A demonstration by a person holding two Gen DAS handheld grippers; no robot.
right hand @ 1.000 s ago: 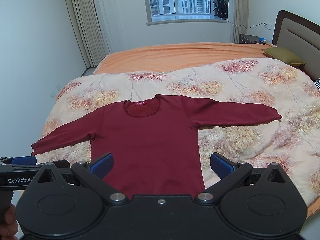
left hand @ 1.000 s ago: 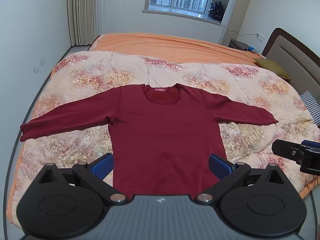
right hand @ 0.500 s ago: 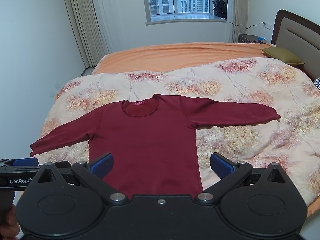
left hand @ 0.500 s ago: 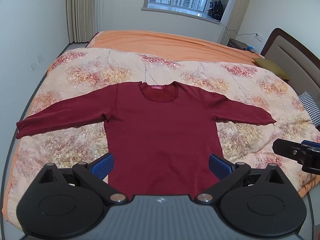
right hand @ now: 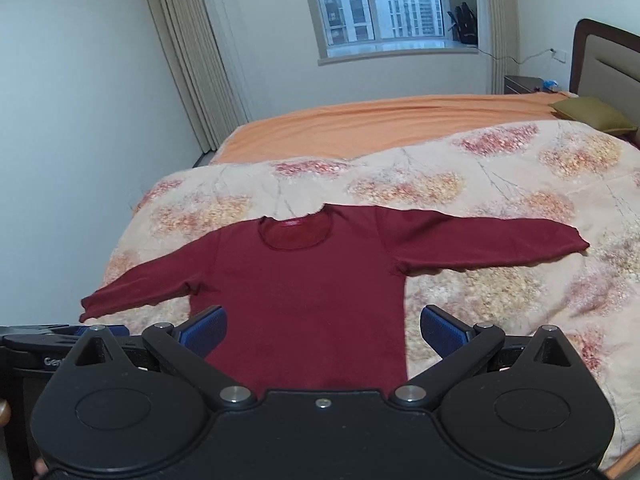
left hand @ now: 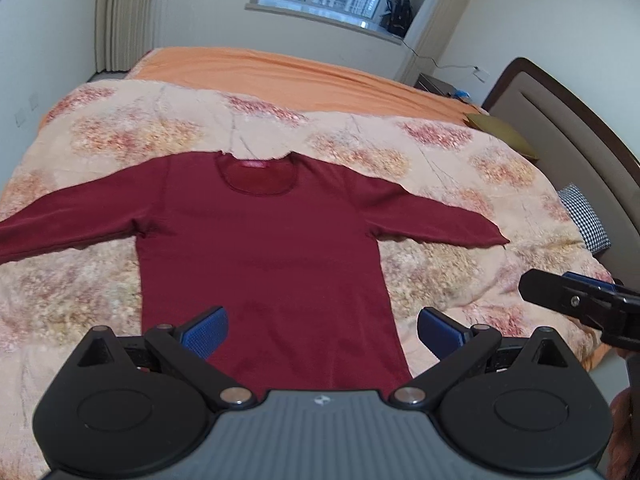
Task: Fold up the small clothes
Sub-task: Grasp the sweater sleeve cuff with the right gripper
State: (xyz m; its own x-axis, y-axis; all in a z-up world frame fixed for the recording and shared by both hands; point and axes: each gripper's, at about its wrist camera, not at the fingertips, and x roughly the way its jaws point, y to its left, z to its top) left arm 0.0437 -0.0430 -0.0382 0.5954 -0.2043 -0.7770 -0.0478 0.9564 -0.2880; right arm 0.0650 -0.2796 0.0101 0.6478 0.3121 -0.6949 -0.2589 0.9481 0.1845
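Shirt: we see the dark red long-sleeve top (left hand: pixel 260 256) flat on the floral quilt (left hand: pixel 440 160), sleeves spread left and right.
Left gripper (left hand: pixel 322 330): blue pads wide apart, empty, near hem.
Right gripper (right hand: pixel 322 330): wide apart, empty.

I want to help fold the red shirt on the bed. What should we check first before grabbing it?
1. Red shirt lies flat, front up, on the flowered quilt: ok.
2. Both sleeves spread out to the sides, not tucked under: ok.
3. Left gripper open and holding nothing: ok.
4. Right gripper open and holding nothing: ok.
5. Nothing else lying on the shirt: ok.
6. Bottom hem straight: cannot tell, the grippers hide it.
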